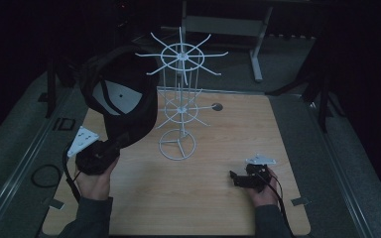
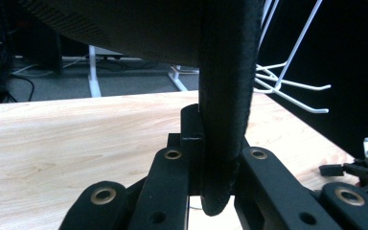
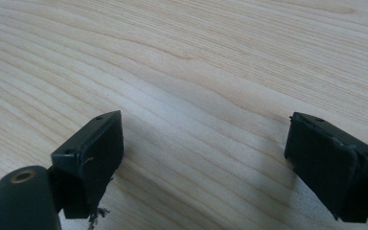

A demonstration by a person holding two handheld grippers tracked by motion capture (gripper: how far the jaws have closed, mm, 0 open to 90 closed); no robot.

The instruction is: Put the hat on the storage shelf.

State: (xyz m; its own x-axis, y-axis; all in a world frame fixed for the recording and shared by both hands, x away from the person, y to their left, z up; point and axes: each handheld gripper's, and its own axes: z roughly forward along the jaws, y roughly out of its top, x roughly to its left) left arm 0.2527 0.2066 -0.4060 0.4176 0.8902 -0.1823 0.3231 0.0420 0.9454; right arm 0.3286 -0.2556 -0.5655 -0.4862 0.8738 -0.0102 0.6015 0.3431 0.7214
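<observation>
Right gripper (image 3: 203, 165) hanging low over the desk (image 3: 211, 62), fingers (image 3: 93, 158) spread wide apart with nothing between them. Left finger dark, blocky, pad face turned inward, a few frayed threads at its lower edge; a brass-ringed hole on the link below it. Right finger equally dark, near the frame's right border. Bare pale wood grain running beneath and beyond both, soft shadows falling beside each finger. No desk edge or corner visible.
</observation>
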